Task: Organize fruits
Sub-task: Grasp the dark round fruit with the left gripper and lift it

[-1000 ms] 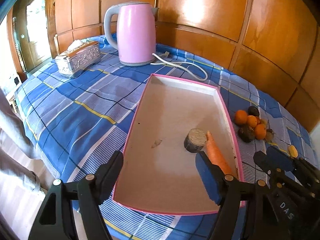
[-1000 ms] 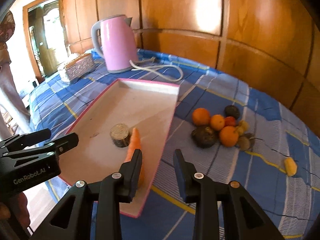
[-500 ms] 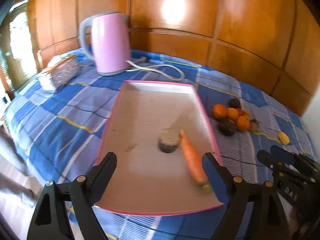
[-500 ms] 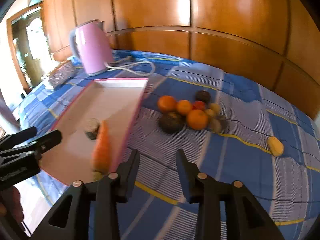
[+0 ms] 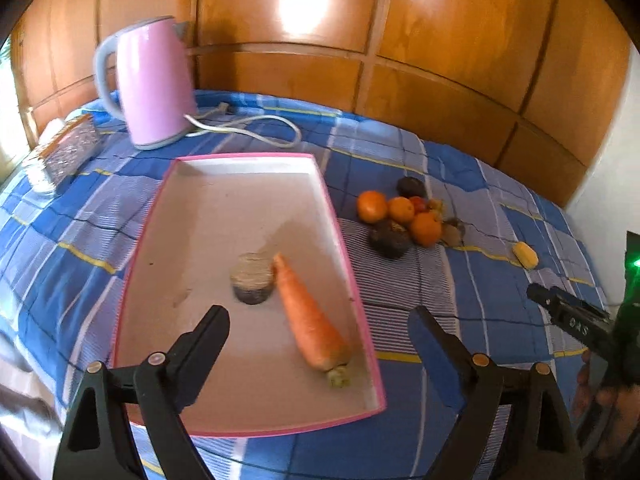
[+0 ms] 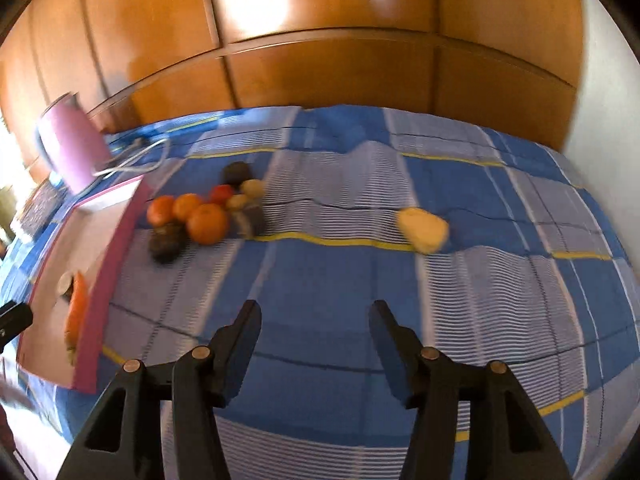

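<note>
A pink-rimmed tray point(image 5: 344, 248) lies on the blue checked cloth and holds a carrot point(image 5: 310, 320) and a round grey-brown piece point(image 5: 253, 278). It also shows at the left of the right wrist view point(image 6: 116, 264). A pile of oranges point(image 5: 400, 212) and dark fruits point(image 5: 389, 236) sits right of the tray; the pile also shows in the right wrist view point(image 6: 206, 222). A lone yellow fruit point(image 6: 423, 229) lies further right, also visible in the left wrist view point(image 5: 525, 255). My left gripper point(image 5: 320, 344) is open and empty over the tray's near end. My right gripper point(image 6: 316, 334) is open and empty over bare cloth, short of the yellow fruit.
A pink kettle point(image 5: 150, 84) with a white cord point(image 5: 248, 128) stands behind the tray. A silver box point(image 5: 64, 152) sits at the far left. Wooden wall panels point(image 6: 320, 60) close off the back of the table.
Both views have swung right. My right gripper has moved away from the tray toward the yellow fruit and opened wider. The left gripper stays open, shifted right over the tray's near end.
</note>
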`<state>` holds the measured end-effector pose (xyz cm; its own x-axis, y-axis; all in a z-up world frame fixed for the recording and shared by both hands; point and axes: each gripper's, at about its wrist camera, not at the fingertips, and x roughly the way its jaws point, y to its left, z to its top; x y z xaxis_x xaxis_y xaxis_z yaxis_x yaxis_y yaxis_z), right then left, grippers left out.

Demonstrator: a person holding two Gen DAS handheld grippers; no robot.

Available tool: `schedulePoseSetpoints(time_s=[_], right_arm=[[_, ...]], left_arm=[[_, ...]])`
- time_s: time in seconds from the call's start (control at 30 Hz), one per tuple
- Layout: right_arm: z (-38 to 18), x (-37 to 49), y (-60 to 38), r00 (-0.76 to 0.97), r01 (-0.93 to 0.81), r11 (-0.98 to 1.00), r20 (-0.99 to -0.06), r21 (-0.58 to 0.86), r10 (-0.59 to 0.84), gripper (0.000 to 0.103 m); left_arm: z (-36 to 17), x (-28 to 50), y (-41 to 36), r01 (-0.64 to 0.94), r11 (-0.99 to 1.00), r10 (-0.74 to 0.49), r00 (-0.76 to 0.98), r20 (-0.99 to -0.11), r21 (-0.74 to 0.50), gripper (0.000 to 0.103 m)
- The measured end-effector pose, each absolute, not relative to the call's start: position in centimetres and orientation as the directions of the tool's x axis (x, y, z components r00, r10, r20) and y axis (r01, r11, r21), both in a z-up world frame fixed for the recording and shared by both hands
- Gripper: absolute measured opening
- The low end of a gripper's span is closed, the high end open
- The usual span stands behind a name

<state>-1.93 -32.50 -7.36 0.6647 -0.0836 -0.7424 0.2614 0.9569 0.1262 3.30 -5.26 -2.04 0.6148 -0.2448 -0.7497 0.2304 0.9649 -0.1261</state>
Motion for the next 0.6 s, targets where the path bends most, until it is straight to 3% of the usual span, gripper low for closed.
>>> schedulePoseSetpoints(time_s=[0.3,0.4,0.47,0.6], right_arm=[[-7.9,-1.5,-37.9,0.643,0.377,0.921,-0.743,0.098,-0.184,0.057],[-8.0,-0.7,-39.6,0.633,0.397,0.911,-0.751,0.109,-0.186,0.057],[-7.9,-0.1,-40.2,0.632,0.403,0.908,-0.751,0.111,-0.189,0.057],[-7.6,0.8,-39.8,0.647,0.362,0.924,-0.746,0.123,-0.154,0.057]], left_arm=[[-2.4,3.4,-9.5,0.349,0.935,-0.266,0.592,-0.761,-0.056,0.088],[-2.7,4.2,-10.6,0.386,0.920,-0.297,0.560,-0.774,-0.074,0.077],[-3.1,5.0,-11.4,0.406,0.909,-0.319,0.527,-0.788,-0.096,0.059],[-4.0,6.5,-13.2,0.421,0.898,-0.341,0.483,-0.807,-0.128,0.055]])
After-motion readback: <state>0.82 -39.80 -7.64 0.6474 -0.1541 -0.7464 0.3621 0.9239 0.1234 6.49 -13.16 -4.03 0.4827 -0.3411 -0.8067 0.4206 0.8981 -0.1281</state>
